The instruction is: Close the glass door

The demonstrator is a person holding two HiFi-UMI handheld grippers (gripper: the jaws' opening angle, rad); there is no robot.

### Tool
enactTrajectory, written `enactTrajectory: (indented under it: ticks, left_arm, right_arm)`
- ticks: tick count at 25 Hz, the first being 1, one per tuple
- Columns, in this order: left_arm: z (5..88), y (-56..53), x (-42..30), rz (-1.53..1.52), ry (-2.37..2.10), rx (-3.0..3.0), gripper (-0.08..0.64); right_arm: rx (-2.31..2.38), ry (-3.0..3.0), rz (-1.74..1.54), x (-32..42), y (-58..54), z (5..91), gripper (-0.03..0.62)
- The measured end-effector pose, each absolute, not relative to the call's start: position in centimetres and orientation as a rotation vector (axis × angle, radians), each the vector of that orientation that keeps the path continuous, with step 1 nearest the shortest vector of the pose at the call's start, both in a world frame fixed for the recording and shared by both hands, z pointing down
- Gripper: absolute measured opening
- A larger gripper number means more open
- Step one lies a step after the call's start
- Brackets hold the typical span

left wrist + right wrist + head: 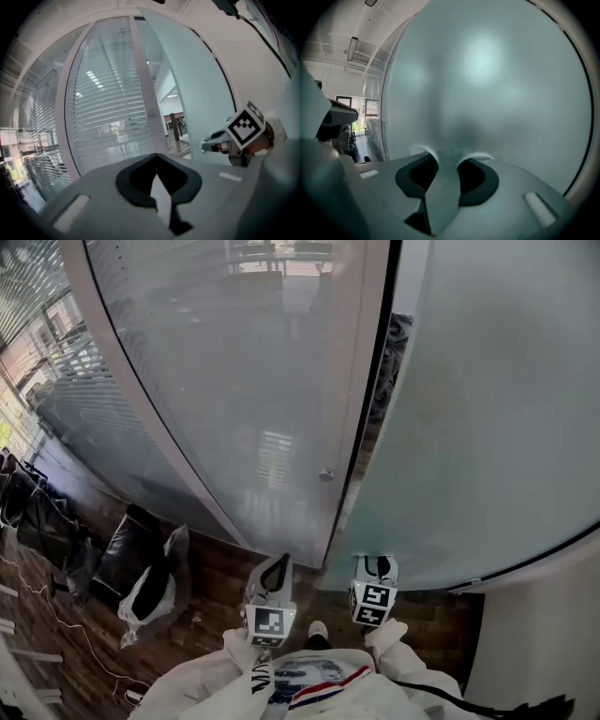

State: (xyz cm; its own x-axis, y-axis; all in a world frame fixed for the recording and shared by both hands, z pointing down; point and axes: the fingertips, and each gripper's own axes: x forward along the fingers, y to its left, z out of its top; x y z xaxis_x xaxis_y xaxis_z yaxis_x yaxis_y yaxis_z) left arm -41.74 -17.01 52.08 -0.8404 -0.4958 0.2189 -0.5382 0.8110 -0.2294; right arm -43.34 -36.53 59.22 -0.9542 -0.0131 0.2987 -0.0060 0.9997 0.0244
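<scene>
A frosted glass door panel [487, 409] stands on the right, and a dark gap [370, 437] separates its edge from the framed glass panel [253, 381] with a small round knob [325, 473]. My right gripper [377, 563] is open and points at the foot of the frosted panel. In the right gripper view its open jaws [447, 157] sit close against the frosted glass [487, 84], with nothing between them. My left gripper [279, 562] is shut and empty, and aims at the framed panel. In the left gripper view its tips [157, 157] meet. The right gripper [211, 143] shows beside the frosted panel [187, 93].
Black bags [122, 554] and a white bag [150, 596] lie on the wood floor at the left, with cables [66, 624] nearby. A white wall [544, 634] stands at the right. Through the gap, tables [176, 124] show in the room beyond.
</scene>
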Motion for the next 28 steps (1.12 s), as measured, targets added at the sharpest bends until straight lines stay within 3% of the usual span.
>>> enactTrajectory:
  ticks: [28]
  left_arm:
    - [53.2, -20.3, -49.3, 0.345, -2.893, 0.901, 0.003]
  right_arm:
    - [0.072, -2.921, -0.054, -47.2, -36.6, 58.2, 0.126]
